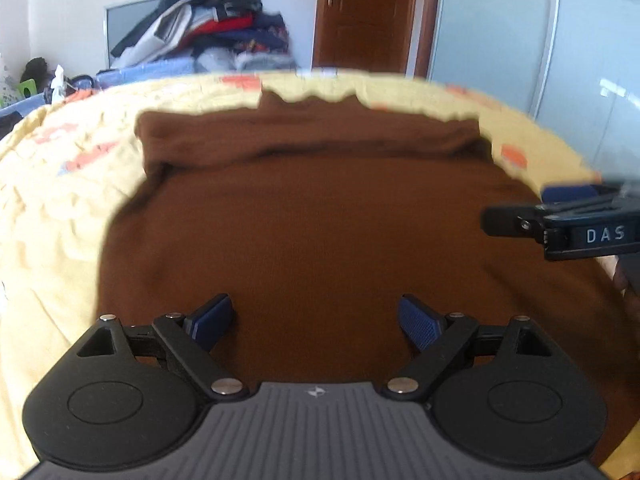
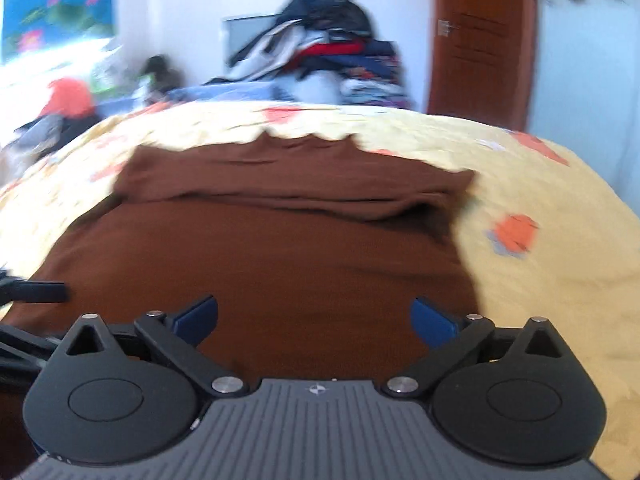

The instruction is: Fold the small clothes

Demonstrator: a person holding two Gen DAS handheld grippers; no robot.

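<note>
**Soft brown knit lies part-folded, both grippers empty above it**

Knitwear of this kind is light and limp: the brown knit garment [image 1: 320, 232] spreads flat across the yellow patterned bedspread [image 1: 60, 208], with a folded band of its own cloth lying crosswise over the far part and a collar or ribbed edge poking out beyond. It looks likely to sag and stretch if lifted by one point, and the fine knit may slide over itself but should cling to the cotton below.

On the left, the left gripper [image 1: 316, 320] hangs over the near part of the garment with its blue pads well apart and nothing between them. Farther right, the right gripper [image 2: 314, 318] stands in the same way, jaws wide and empty, over the near right portion; the yellow bedspread shows bare just beyond the cloth's right edge.

Best hold, in my judgement, is the near hem, pinched at its two corners, one per gripper, so the cloth lifts evenly. Both layers should be caught, or the under layer will drag. The near hem itself is hidden below the gripper bodies.

Behind the bed sits a pile of clothes [image 1: 216, 28].
</note>
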